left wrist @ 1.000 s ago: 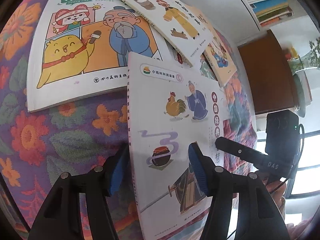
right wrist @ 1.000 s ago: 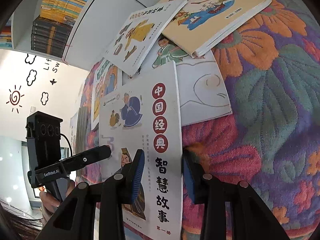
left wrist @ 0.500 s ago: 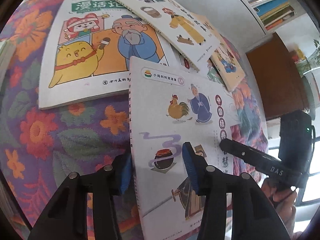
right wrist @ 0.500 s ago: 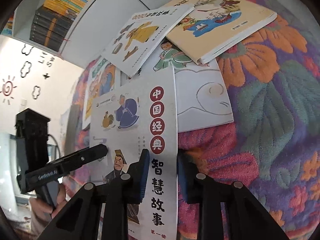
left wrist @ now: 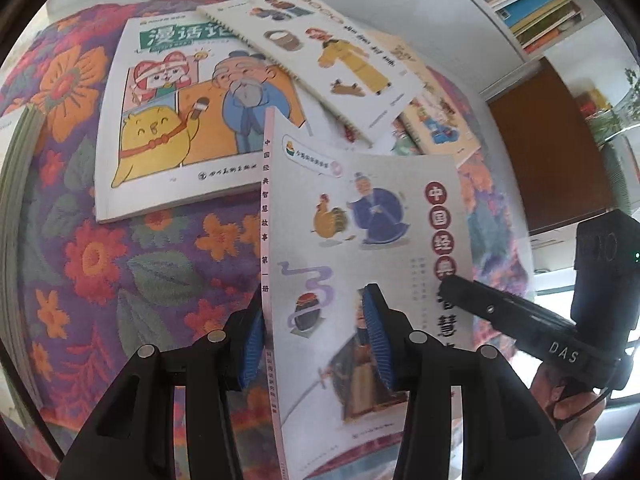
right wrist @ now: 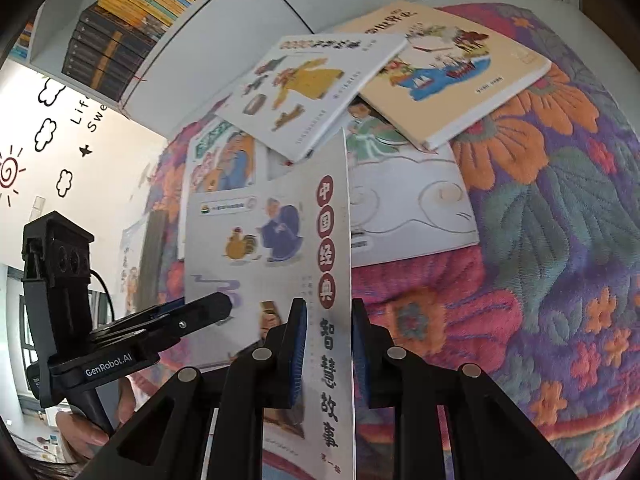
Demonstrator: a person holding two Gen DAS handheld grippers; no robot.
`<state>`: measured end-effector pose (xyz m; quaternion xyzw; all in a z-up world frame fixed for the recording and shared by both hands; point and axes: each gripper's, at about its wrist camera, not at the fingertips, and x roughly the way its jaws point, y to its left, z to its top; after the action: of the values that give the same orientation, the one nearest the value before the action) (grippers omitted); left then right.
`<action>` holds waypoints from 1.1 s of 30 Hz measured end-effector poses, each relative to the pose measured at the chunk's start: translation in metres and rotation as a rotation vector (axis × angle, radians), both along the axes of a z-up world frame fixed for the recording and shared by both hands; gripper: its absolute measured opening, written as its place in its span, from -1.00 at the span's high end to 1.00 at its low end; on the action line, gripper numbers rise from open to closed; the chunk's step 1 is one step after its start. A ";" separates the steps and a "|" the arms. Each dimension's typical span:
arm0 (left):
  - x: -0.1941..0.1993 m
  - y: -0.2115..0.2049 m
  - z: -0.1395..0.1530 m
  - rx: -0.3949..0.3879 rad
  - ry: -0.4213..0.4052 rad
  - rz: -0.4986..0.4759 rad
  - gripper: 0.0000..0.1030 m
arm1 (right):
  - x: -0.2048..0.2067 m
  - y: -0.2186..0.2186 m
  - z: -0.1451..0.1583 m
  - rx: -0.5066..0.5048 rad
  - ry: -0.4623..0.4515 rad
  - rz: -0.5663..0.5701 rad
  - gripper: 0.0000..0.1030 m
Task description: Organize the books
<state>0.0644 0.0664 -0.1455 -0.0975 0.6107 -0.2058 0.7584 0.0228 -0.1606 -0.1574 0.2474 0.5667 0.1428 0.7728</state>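
Note:
A thin white picture book (left wrist: 360, 220) (right wrist: 280, 240), with a rooster, a blue-robed man and red title dots on its cover, hangs tilted above the flowered cloth (left wrist: 120, 272). My left gripper (left wrist: 316, 344) is closing, and its blue pads press the spine side. My right gripper (right wrist: 329, 354) is closing too, its pads pinching the book's opposite long edge beside the title column. Each view also catches the other gripper's fingers (left wrist: 500, 312) (right wrist: 192, 316) on the book.
More books lie overlapped on the cloth: a yellow-chick cover (left wrist: 180, 120), a white one with a yellow-robed figure (left wrist: 332, 52) (right wrist: 304, 92), a cream one (right wrist: 444, 68), and a white one beneath (right wrist: 408, 208). A filled bookshelf (right wrist: 120, 20) stands behind. A brown cabinet (left wrist: 552, 152) is at the right.
Both grippers closed onto the white book's two long edges. The book has risen off the cloth and tilted up with them.

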 end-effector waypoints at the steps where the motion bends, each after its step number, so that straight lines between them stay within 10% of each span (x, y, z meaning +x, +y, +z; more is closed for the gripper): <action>1: 0.000 0.000 0.003 0.001 -0.005 -0.003 0.19 | -0.001 0.002 0.004 0.009 -0.003 -0.001 0.57; 33: 0.009 0.083 0.063 -0.012 -0.067 0.049 0.18 | 0.011 0.091 0.071 -0.011 0.001 0.000 0.57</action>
<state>0.0738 0.1497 -0.0821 -0.1098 0.5810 -0.1941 0.7827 0.0338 -0.0694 -0.0864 0.2433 0.5678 0.1396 0.7739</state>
